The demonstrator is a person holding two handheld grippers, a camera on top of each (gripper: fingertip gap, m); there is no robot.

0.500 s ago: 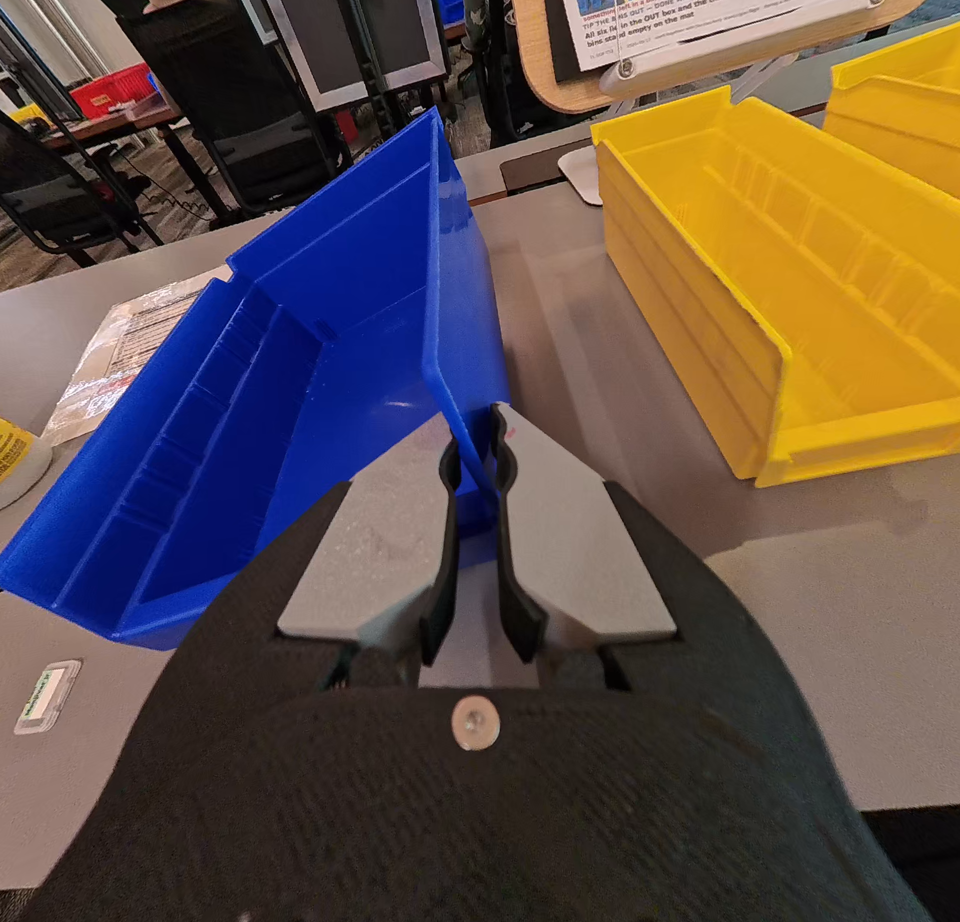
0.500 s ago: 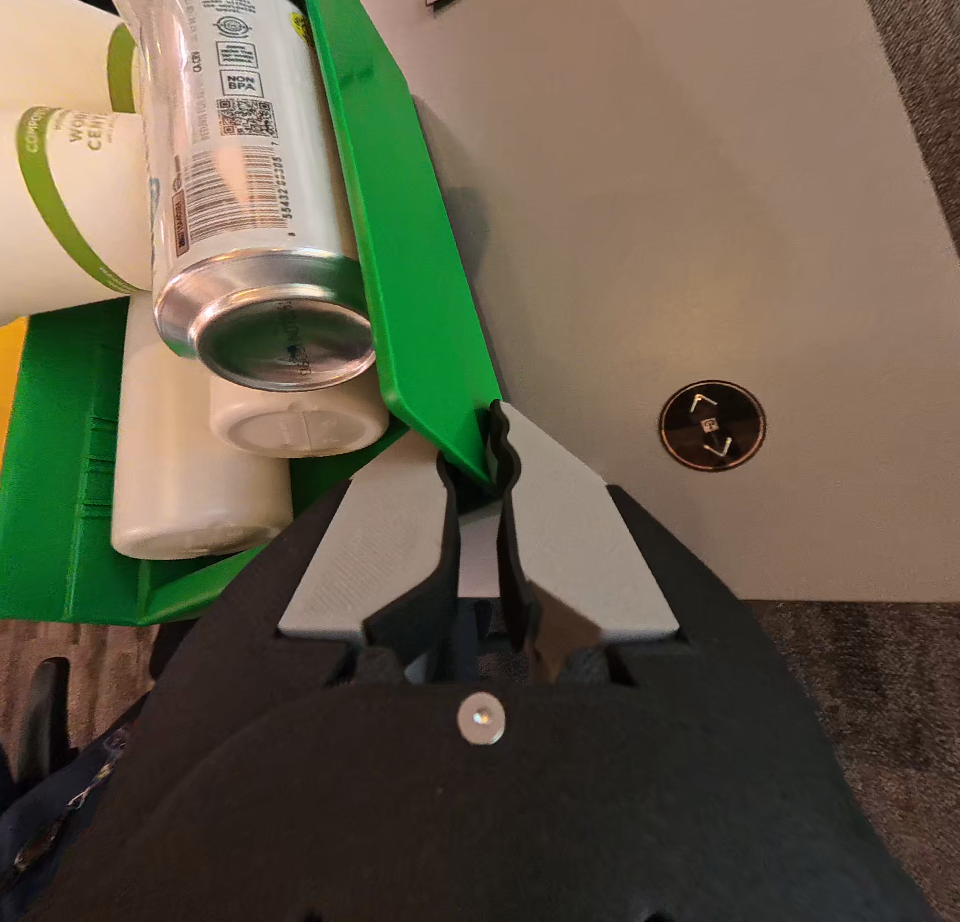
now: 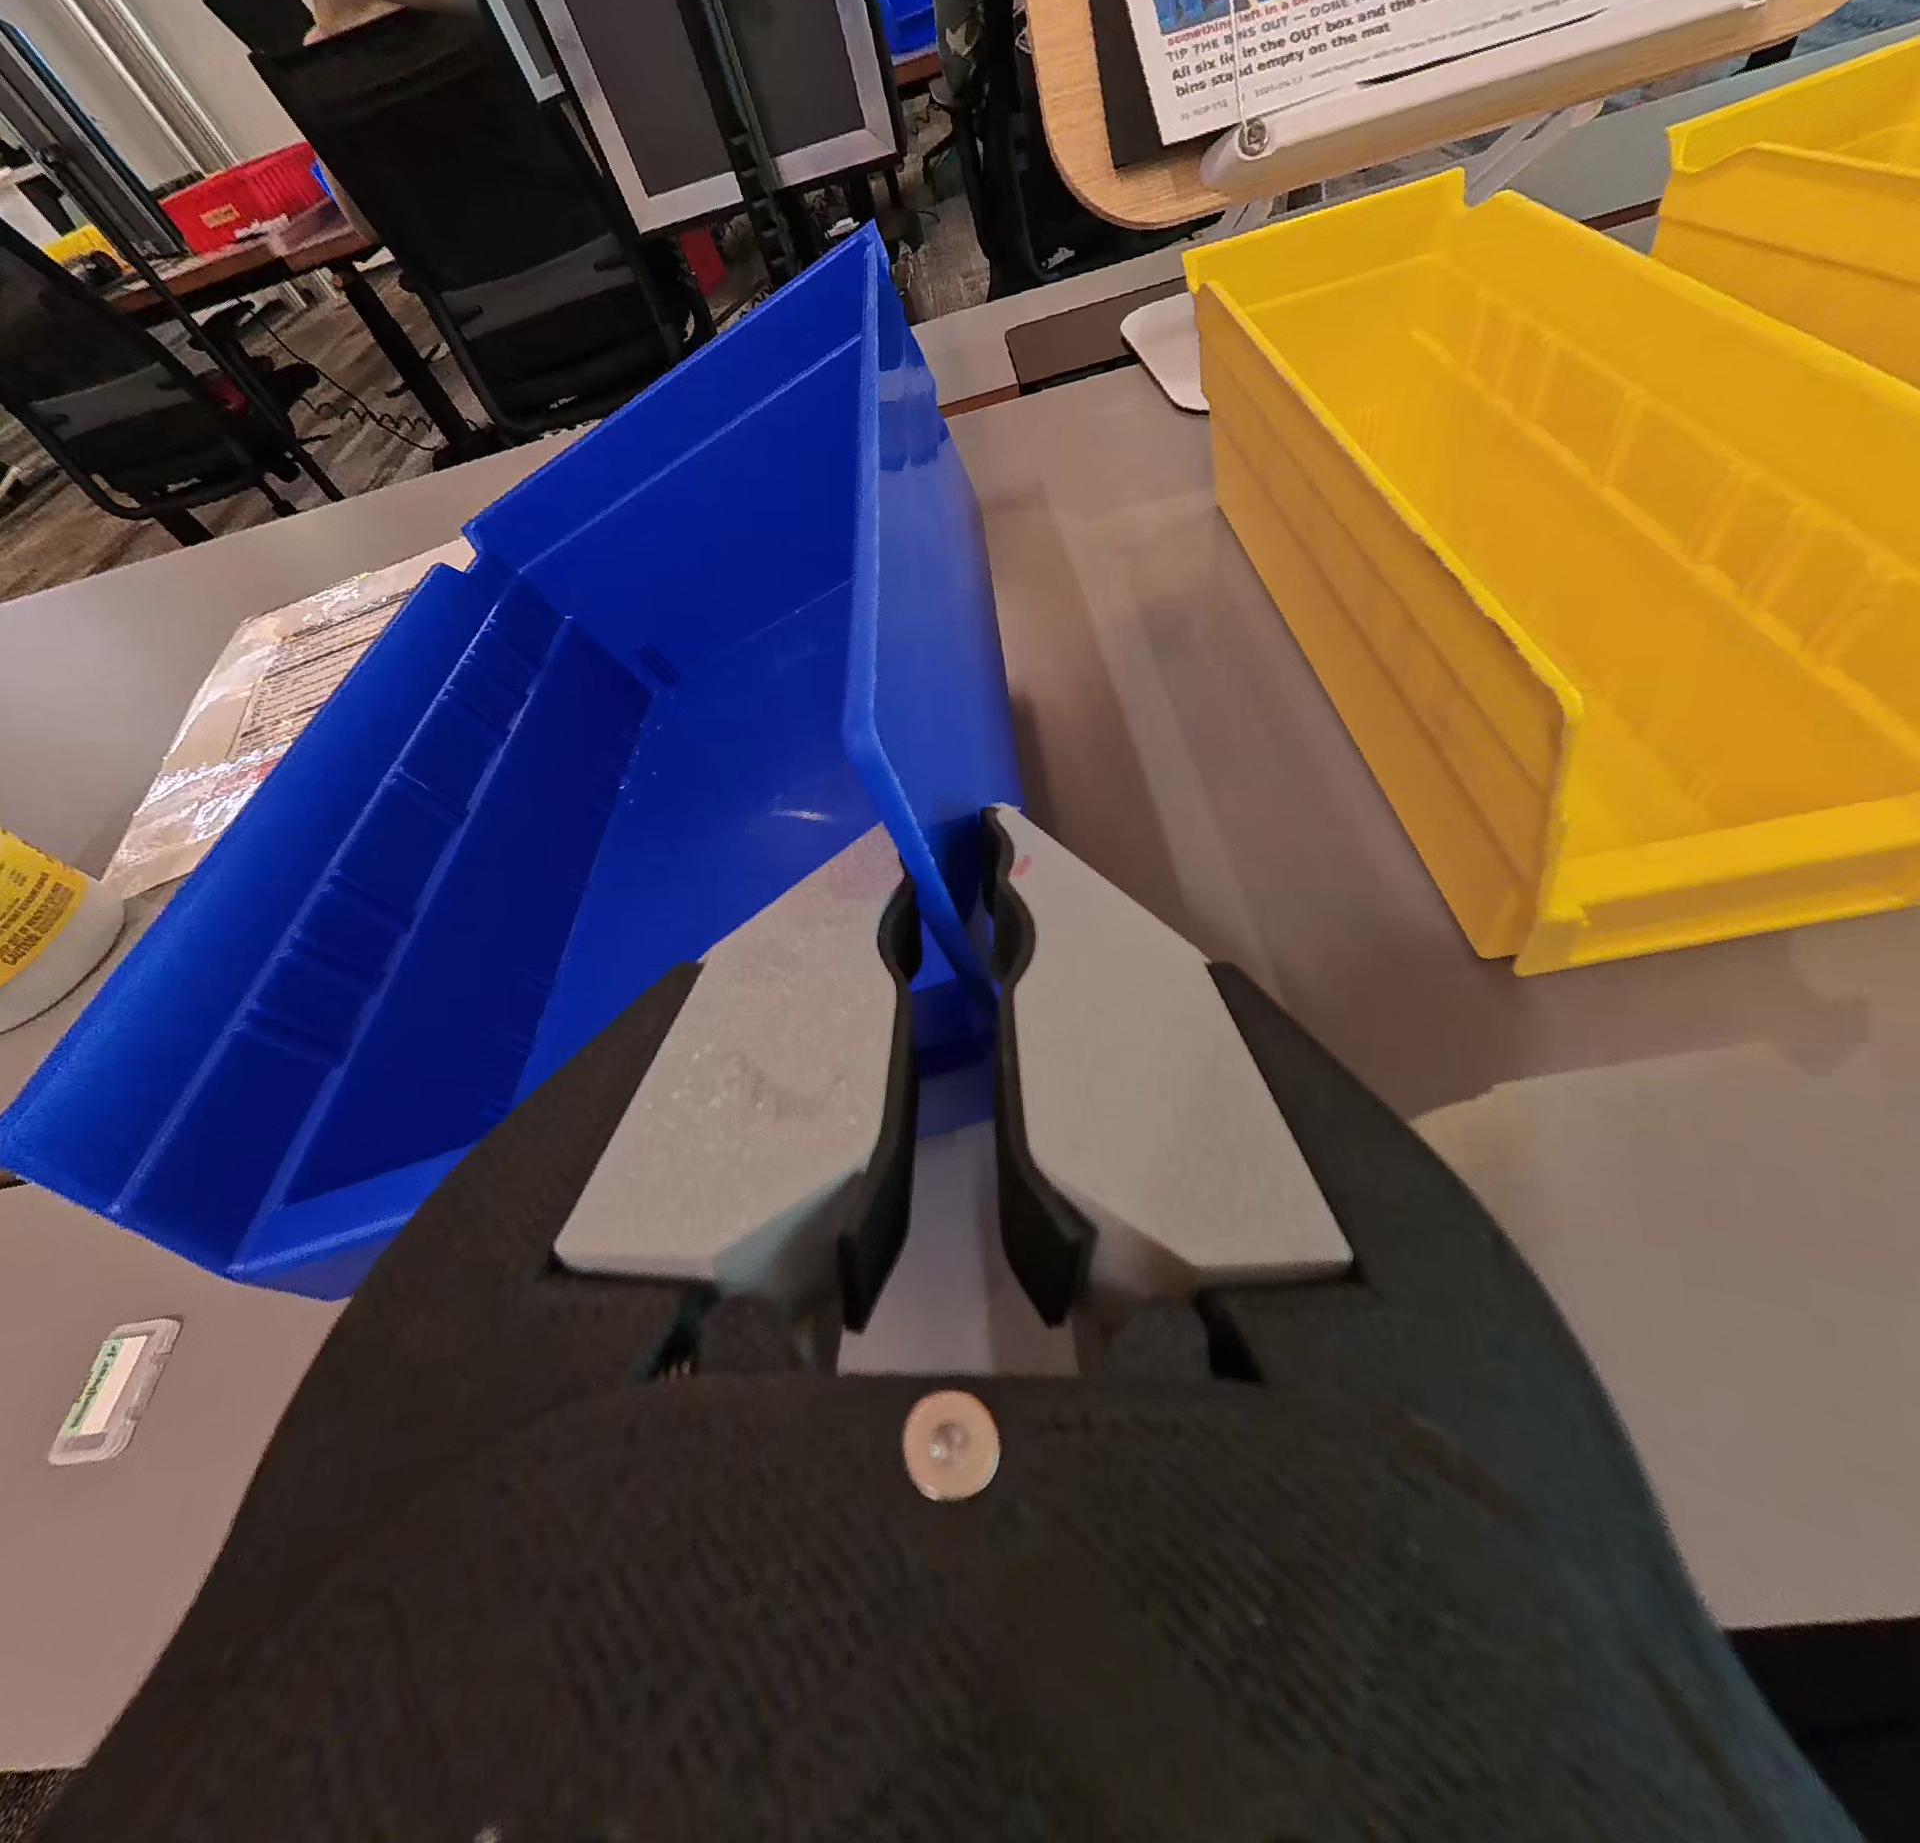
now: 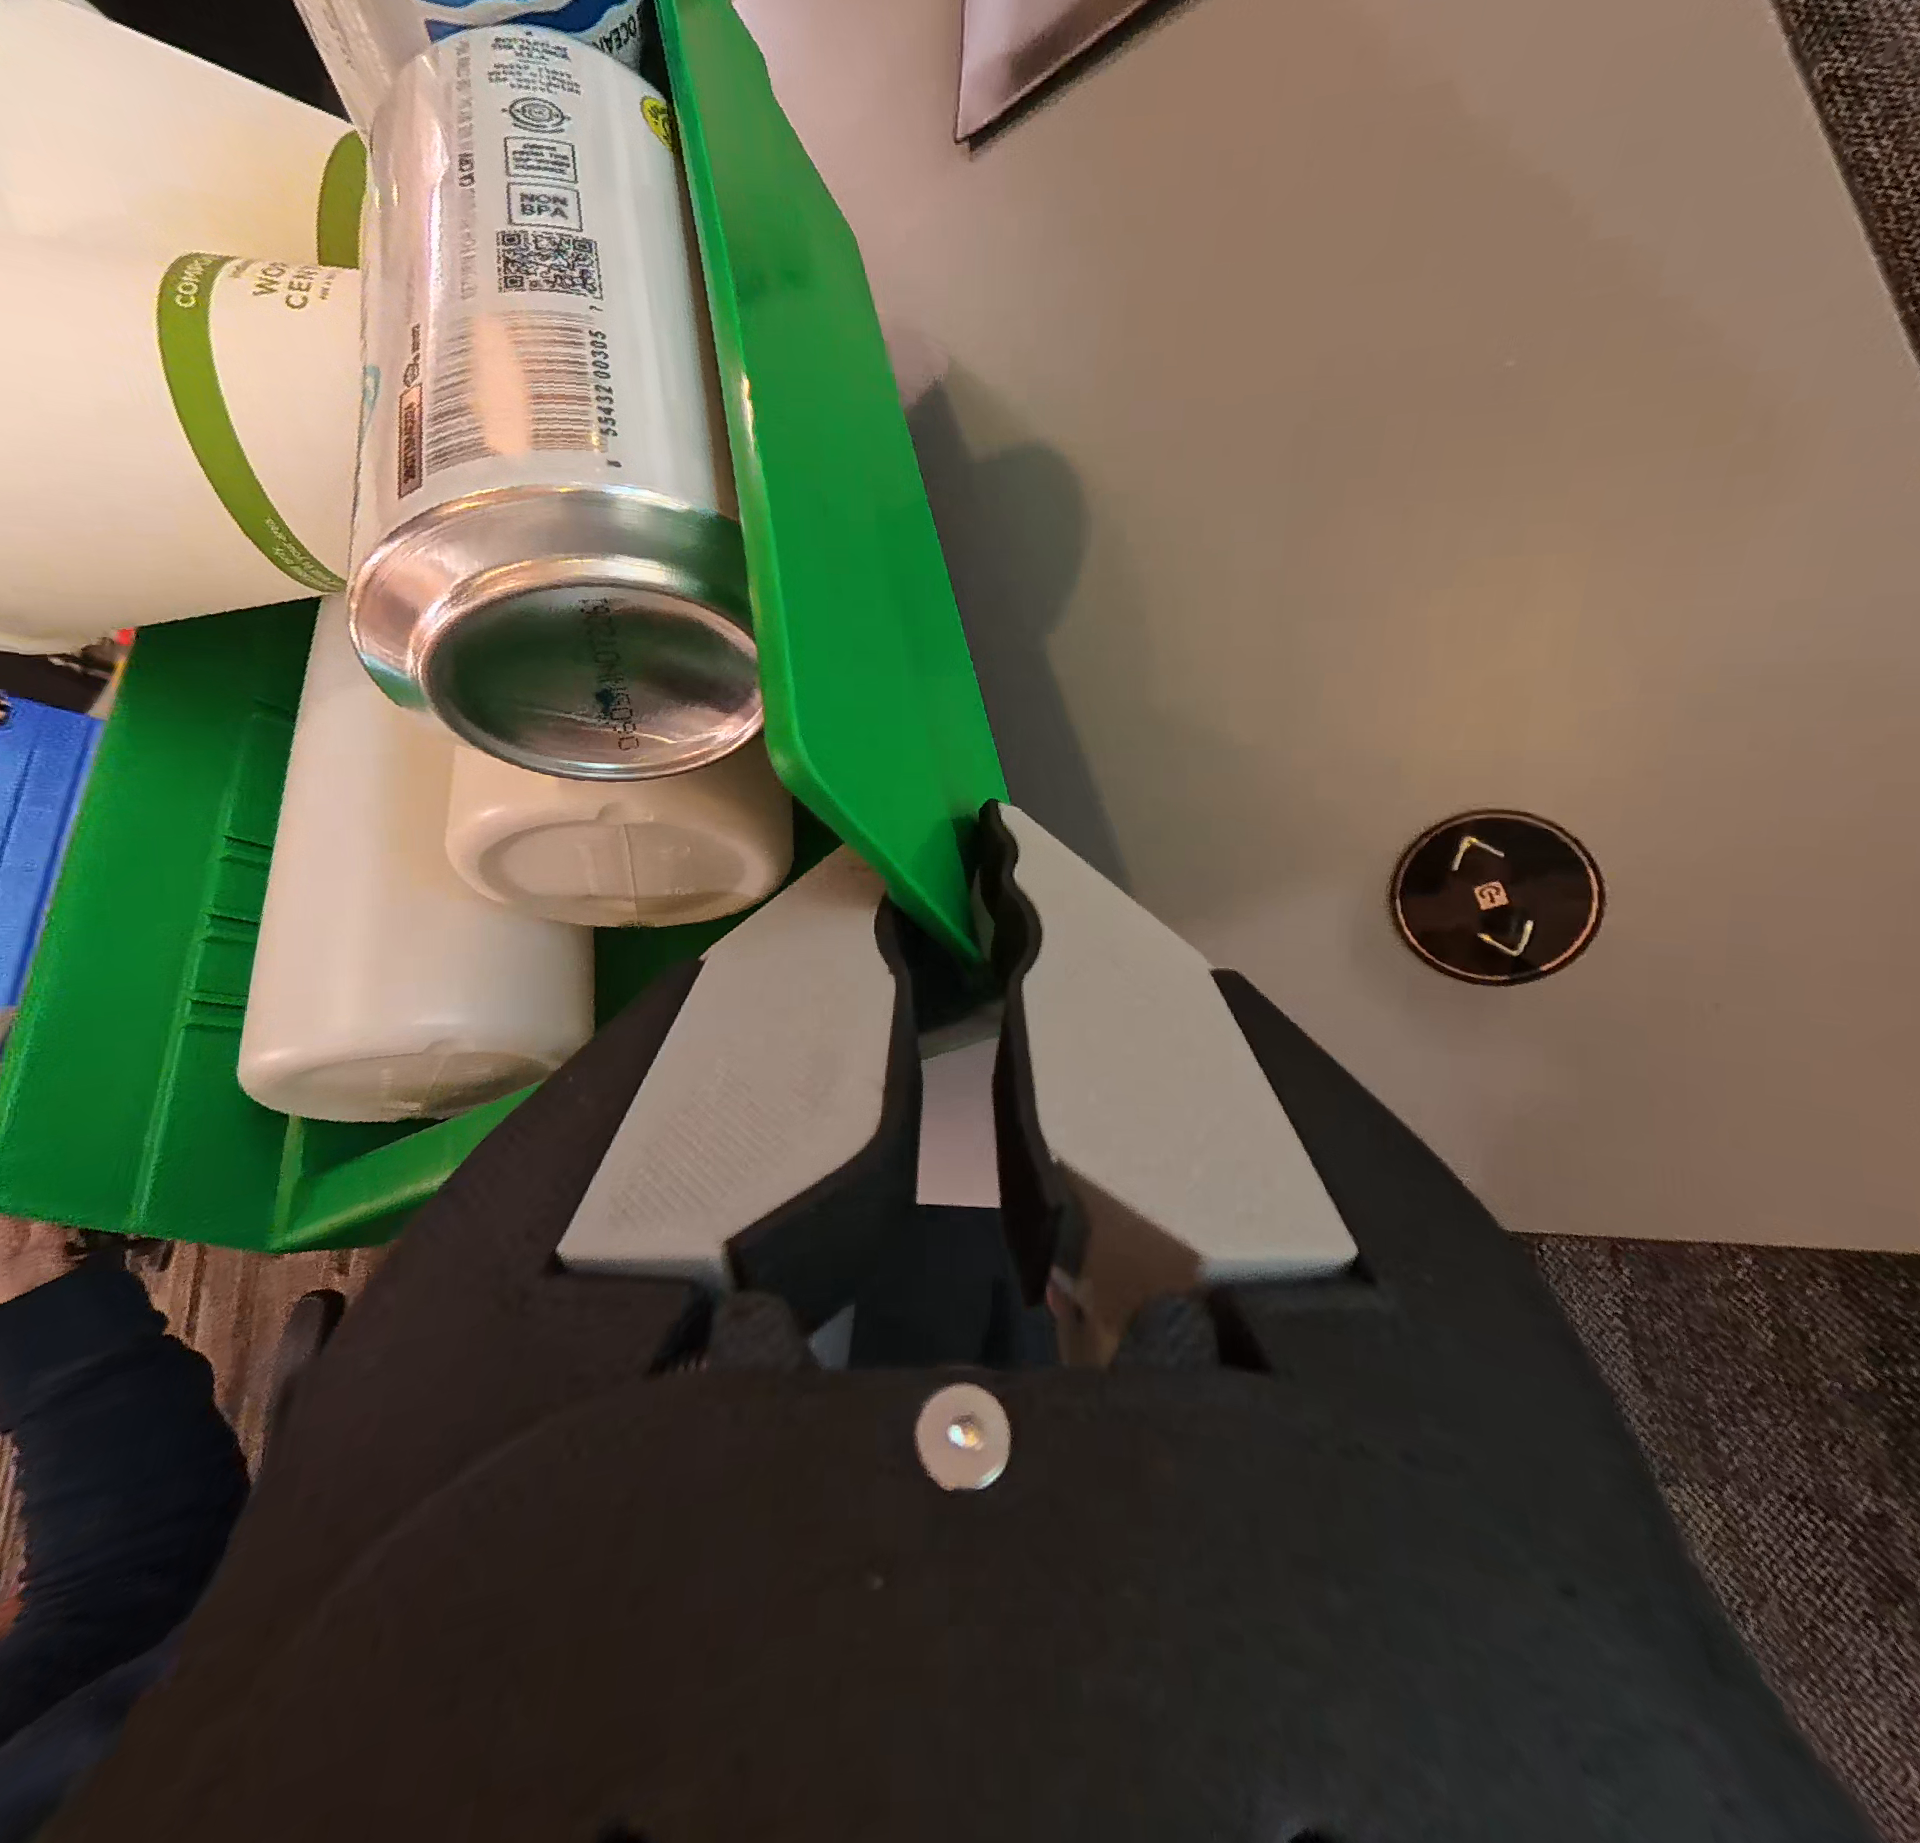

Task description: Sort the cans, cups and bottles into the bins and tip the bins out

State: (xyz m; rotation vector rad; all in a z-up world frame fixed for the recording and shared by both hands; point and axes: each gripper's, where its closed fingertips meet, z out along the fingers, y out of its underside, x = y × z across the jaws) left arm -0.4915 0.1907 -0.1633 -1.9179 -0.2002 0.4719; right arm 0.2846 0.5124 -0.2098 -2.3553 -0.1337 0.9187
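Note:
My left gripper [image 3: 951,884] is shut on the right side wall of an empty blue bin [image 3: 582,806], which sits tilted on the grey table. My right gripper [image 4: 961,889] is shut on the side wall of a green bin [image 4: 831,505], held tipped over the table's edge. Inside the green bin lie a silver can [image 4: 520,422], two white bottles [image 4: 405,941] beneath it, and white paper cups with green bands [image 4: 145,411] at the left.
An empty yellow bin [image 3: 1558,588] stands right of the blue one, a second yellow bin [image 3: 1808,235] behind it. An instruction sheet on a board [image 3: 1403,17] stands at the back. A plastic bag [image 3: 239,713] and a yellow-labelled container [image 3: 42,920] lie left. A round black grommet [image 4: 1496,894] is set in the table.
The green bin has tilted a little further and its can and cups have shifted right in the right wrist view. The blue bin and left gripper have hardly moved.

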